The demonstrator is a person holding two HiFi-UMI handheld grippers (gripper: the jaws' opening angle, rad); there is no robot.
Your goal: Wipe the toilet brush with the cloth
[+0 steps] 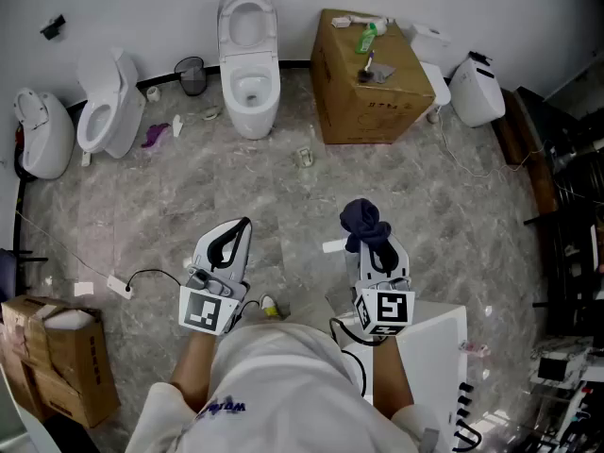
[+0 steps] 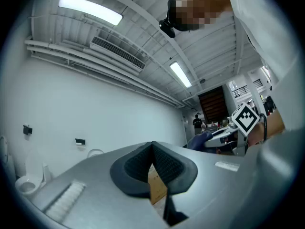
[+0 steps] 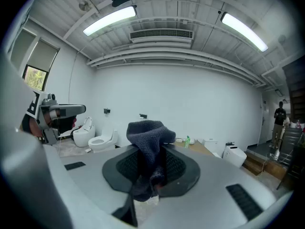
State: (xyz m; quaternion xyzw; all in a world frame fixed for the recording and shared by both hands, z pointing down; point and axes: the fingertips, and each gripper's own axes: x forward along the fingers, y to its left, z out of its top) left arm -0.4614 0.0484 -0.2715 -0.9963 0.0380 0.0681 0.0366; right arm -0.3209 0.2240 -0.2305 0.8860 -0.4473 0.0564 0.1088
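My right gripper is shut on a dark blue cloth. The cloth bunches up above the jaws and hides the fingertips in the head view. In the right gripper view the cloth is pinched between the black pads of that gripper and hangs below them. My left gripper is held beside it at about the same height, shut with nothing in it. In its own view the left gripper has its pads meeting. I cannot make out a toilet brush in any view.
A white toilet stands against the far wall, with two more toilets to the left. A black bin stands between them. A cardboard box carries a green bottle. Cardboard boxes stand at the lower left.
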